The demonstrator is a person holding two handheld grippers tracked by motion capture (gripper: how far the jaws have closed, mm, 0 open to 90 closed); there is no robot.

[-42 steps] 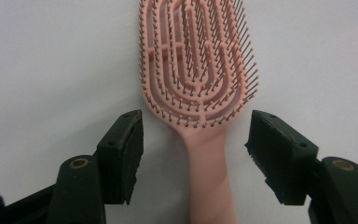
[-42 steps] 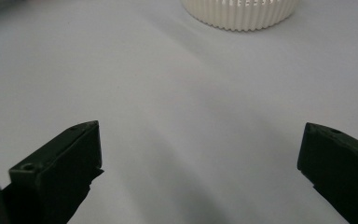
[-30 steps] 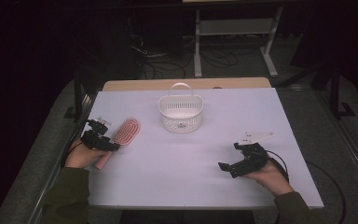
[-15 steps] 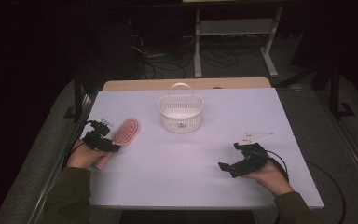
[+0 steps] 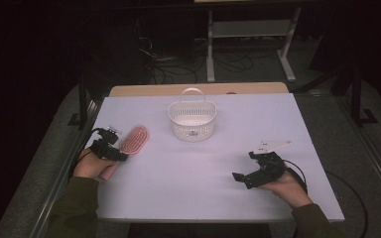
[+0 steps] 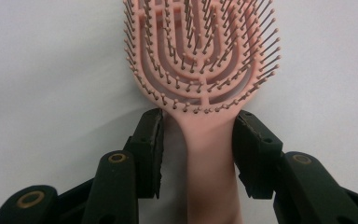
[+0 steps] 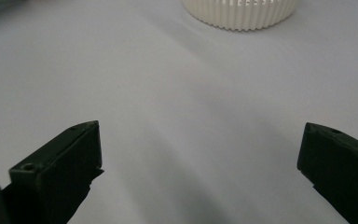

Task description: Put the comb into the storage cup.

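Pink plastic paddle hairbrush (image 6: pixel 205 70) lay bristles-up on the white table (image 5: pixel 203 168), its neck between the closing but not yet gripping jaws of the left hand-held gripper (image 6: pixel 198 140), which I judged should centre there and squeeze squarely before lifting.

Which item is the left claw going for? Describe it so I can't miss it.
On the white table, look left of the white basket. There lies a pink hairbrush, its handle between the left claw's jaws: the one pink, bristled thing there.
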